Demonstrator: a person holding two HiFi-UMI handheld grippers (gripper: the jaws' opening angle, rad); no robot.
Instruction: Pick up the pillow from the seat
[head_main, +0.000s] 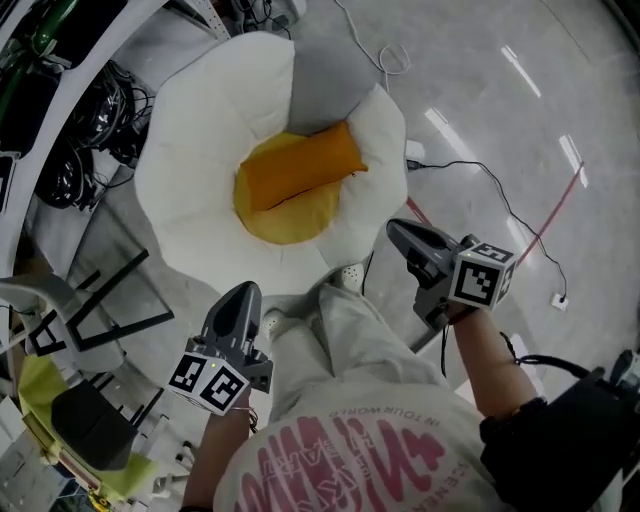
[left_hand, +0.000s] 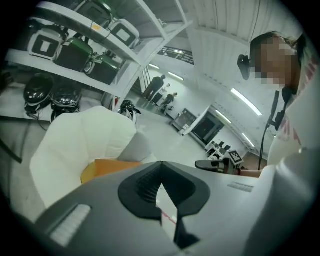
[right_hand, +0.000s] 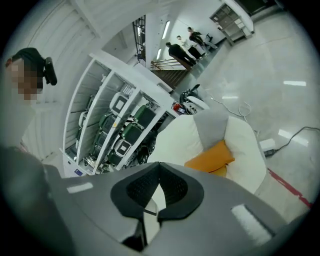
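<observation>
An orange pillow (head_main: 305, 165) lies across the yellow centre cushion (head_main: 290, 218) of a white flower-shaped seat (head_main: 190, 170) on the floor. My left gripper (head_main: 243, 290) hovers short of the seat's near edge, shut and empty. My right gripper (head_main: 393, 228) hangs beside the seat's right petal, also shut with nothing in it. In the left gripper view the closed jaws (left_hand: 160, 170) point at the pillow (left_hand: 107, 166), with the right gripper (left_hand: 215, 164) off to the side. The right gripper view shows the pillow (right_hand: 210, 155) on the seat (right_hand: 242, 142) beyond the shut jaws (right_hand: 159, 172).
A white shelf rack (head_main: 60, 90) with dark equipment and helmets stands left of the seat. A black frame (head_main: 110, 300) lies at the near left. Cables (head_main: 500, 195), a power strip (head_main: 415, 152) and a red floor line (head_main: 560, 205) run at the right. The person's shoes (head_main: 345, 275) stand by the seat.
</observation>
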